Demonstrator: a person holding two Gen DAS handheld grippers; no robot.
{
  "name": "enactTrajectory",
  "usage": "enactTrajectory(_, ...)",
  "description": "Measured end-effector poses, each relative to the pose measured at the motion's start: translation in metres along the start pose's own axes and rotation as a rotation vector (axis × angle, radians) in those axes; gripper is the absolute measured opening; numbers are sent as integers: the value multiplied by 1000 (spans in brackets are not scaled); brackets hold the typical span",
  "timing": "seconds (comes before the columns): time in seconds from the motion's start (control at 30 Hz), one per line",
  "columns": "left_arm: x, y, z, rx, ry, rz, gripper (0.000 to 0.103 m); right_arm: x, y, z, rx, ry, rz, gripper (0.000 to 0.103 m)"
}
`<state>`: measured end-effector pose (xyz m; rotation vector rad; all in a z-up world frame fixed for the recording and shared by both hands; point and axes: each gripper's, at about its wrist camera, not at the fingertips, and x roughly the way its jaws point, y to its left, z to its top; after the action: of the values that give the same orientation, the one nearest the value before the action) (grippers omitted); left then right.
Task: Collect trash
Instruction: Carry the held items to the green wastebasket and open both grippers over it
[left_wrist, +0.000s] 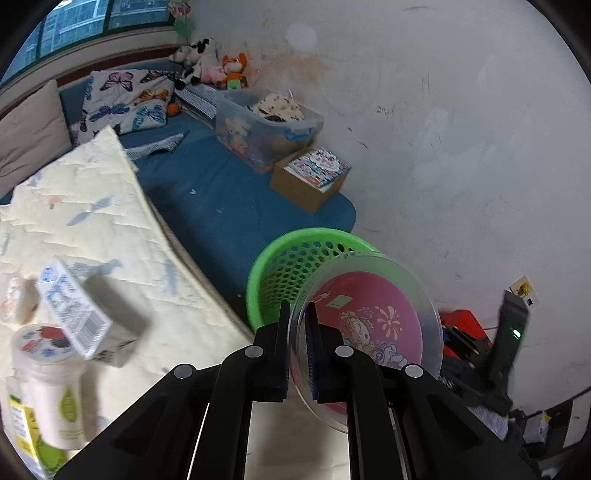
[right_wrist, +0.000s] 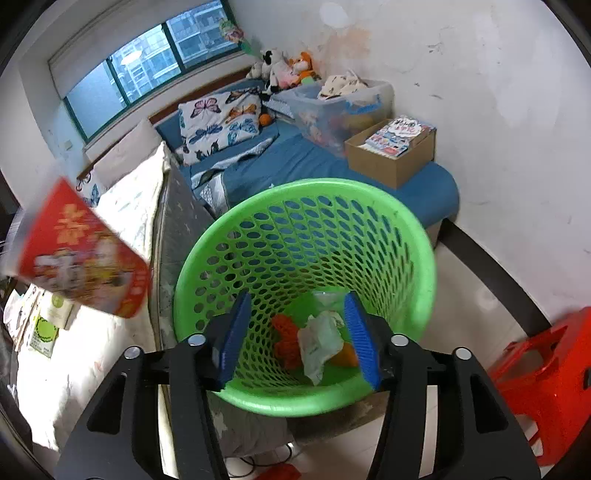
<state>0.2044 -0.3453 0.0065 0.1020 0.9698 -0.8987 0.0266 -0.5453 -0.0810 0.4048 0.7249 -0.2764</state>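
Left gripper (left_wrist: 299, 347) clamped on clear tub's (left_wrist: 369, 328) rim, beside green basket (right_wrist: 303, 288); right gripper (right_wrist: 295, 343) apart, empty, directly over basket.

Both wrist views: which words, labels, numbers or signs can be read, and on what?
"囍", likely but blurred: gold sign on the red pack.
Print and barcode on the carton: too blurred to read.
Titles on the books in the cardboard box: too small.
On the clear tub in the left tool: a cartoon, no legible words.
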Motion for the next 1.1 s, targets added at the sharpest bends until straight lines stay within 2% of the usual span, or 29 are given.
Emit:
enactTrajectory(0.27,51,-24,3,11,63,-5,8,-27,-13,-9,44,-37,10,60)
enactTrajectory(0.5,85,-30,-2,3,124,2,8,-29,-21,-15,71,-36,18,61)
enactTrajectory(0.57,91,-32,-4,2,135,1,15,-29,-22,-18,81,-33,23,61)
enactTrajectory(0.6,92,-32,-6,-1,139,1,21,-28,-22,-19,85,-30,26,61)
enactTrajectory(0.8,86,-31,-10,4,127,-14,23,-30,-20,-24,90,-23,38,61)
enactTrajectory(1.1,28,-16,-33,14,50,1,23,-40,3,-25,53,-35,84,64)
